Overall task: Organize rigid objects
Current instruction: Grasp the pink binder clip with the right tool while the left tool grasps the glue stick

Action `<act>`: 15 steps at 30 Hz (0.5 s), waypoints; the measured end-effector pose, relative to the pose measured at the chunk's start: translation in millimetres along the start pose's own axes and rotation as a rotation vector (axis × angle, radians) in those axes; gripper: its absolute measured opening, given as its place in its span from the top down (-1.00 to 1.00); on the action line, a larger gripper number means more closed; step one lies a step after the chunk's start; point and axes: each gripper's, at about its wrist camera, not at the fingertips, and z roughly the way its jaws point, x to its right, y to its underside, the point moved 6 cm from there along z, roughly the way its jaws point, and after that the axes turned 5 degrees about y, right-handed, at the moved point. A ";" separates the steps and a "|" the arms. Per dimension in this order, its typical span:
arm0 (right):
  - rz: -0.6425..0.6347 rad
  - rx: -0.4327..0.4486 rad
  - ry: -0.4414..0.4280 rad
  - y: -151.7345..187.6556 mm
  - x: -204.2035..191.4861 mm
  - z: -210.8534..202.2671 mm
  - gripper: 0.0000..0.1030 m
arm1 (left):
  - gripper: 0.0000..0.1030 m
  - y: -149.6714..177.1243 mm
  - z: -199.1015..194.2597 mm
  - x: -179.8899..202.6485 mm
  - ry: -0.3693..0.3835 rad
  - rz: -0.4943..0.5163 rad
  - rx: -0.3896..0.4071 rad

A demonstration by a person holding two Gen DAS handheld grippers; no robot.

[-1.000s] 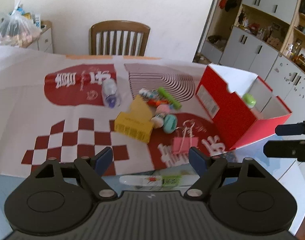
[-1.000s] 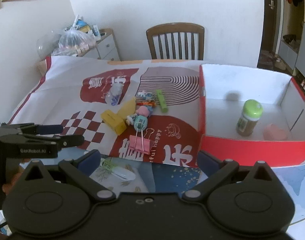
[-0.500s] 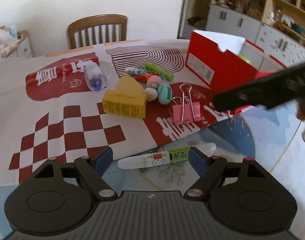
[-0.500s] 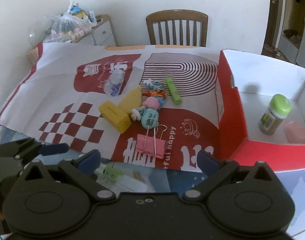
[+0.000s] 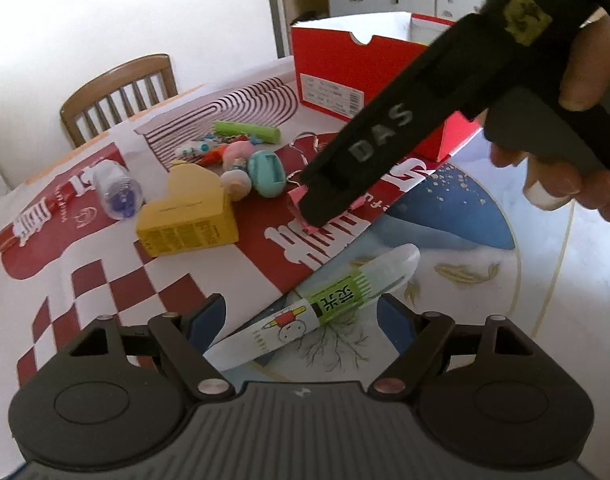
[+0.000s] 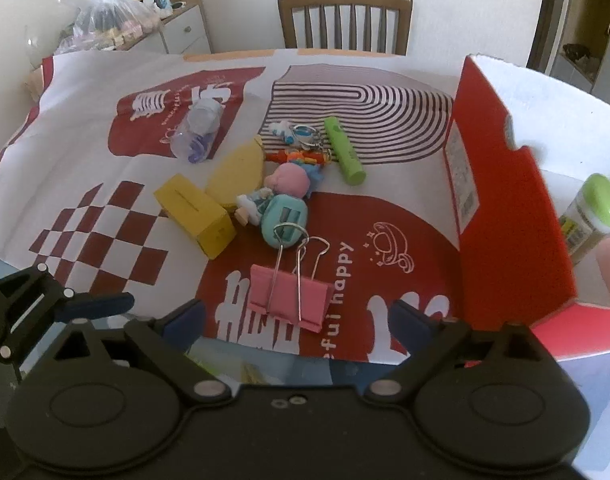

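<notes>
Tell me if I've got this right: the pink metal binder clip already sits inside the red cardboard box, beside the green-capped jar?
Not quite. The pink metal binder clip lies on the patterned mat, outside the red cardboard box; only the green-capped jar stands inside, as the right wrist view shows.

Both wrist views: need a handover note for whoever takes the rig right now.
Left hand-held gripper: open, empty, straddling the white pen-shaped tube with green label at the mat's near edge.
Right hand-held gripper: open, empty, just short of the pink metal binder clip.
Done: green-capped jar and a pink item (partly cut off) sit in the red cardboard box.
Left on the mat: binder clip, yellow carton, green cylinder, teal and pink toys, keychains, clear small bottle, plus the tube.
</notes>
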 end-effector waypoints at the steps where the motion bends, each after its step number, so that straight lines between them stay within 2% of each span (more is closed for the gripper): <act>1: 0.000 -0.004 0.000 -0.3 -1.3 1.9 -0.80 | -0.60 0.1 2.1 0.6 0.006 0.005 -0.004; 5: -0.002 -0.007 0.004 -1.4 -7.6 7.6 -0.70 | -0.60 1.3 5.6 2.7 0.013 0.025 -0.003; 7: 0.002 -0.014 0.010 -1.4 -9.6 11.2 -0.65 | -0.51 2.0 5.7 2.7 0.022 0.028 0.001; 12: 0.024 -0.034 0.018 -2.5 -12.4 18.2 -0.57 | -0.14 1.2 3.4 8.5 0.041 0.042 0.003; 15: 0.006 -0.035 0.042 -2.6 -14.6 20.3 -0.54 | 0.00 1.8 1.5 11.5 0.045 0.043 -0.002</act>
